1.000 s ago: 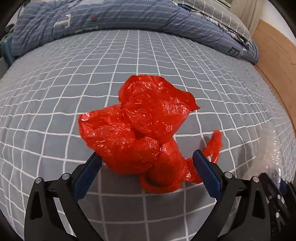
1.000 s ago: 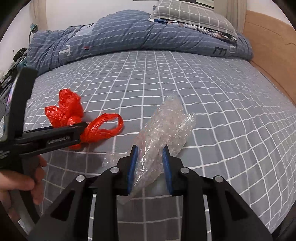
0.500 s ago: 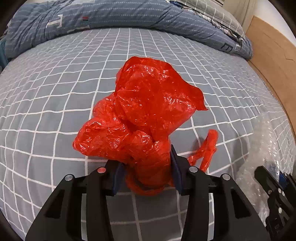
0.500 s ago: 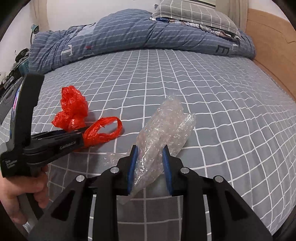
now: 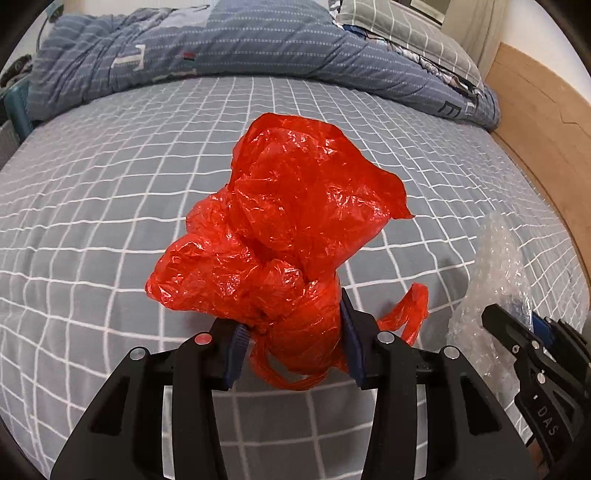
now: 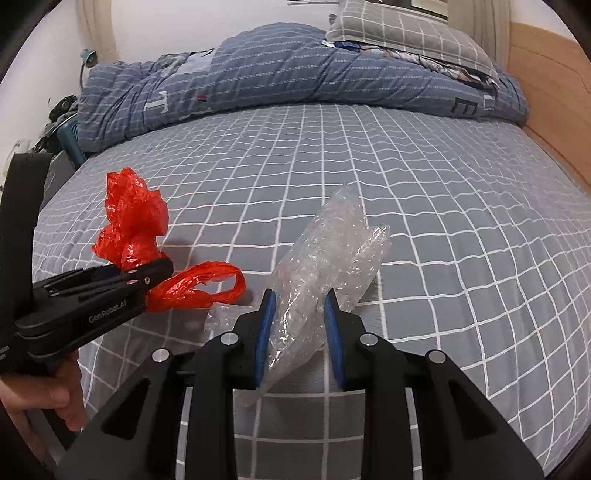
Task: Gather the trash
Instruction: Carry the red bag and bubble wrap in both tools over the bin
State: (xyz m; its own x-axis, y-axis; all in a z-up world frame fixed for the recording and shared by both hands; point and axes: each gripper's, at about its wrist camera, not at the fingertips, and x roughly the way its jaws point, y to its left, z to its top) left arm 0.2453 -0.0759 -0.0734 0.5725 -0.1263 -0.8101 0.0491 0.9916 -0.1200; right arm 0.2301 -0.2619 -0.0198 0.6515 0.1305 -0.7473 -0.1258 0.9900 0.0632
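**Left wrist view: two scraps of plastic, both already pinched**

Left wrist view shows the left gripper clamped on the knotted lower part of a crumpled red plastic bag, the rest billowing up over the bed. It looks nearly weightless, soft and slick, so I'd judge the bunched knot the surest hold; loose film would slide out. One handle loop trails onto the checked sheet. Beside it, the right gripper is closed on a piece of clear bubble wrap, equally light and limp, held near its lower end. A rumpled blue quilt and a pillow lie well apart at the far side; a wooden bed frame runs along the right. Nothing blocks either gripper.
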